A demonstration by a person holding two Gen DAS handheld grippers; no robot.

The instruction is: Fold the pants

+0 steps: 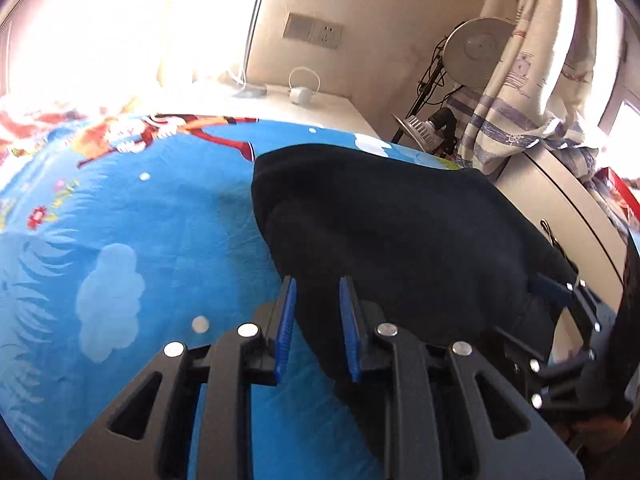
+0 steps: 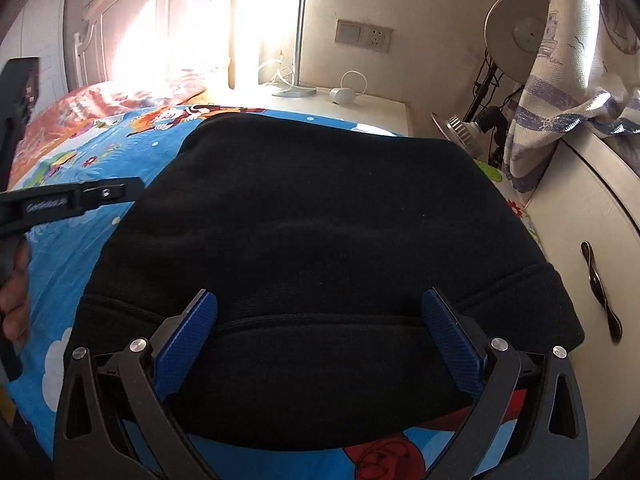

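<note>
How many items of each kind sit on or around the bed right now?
Black pants: 1
Blue cartoon bedsheet: 1
Lamps: 2, desk lamp and lamp head
Striped towel: 1
Wall socket plate: 1
White nightstand: 1
Total: 7

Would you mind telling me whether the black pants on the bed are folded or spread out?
Folded: the black fleece pants lie as one compact block on the blue cartoon bedsheet, waistband nearest, no legs trailing.
</note>
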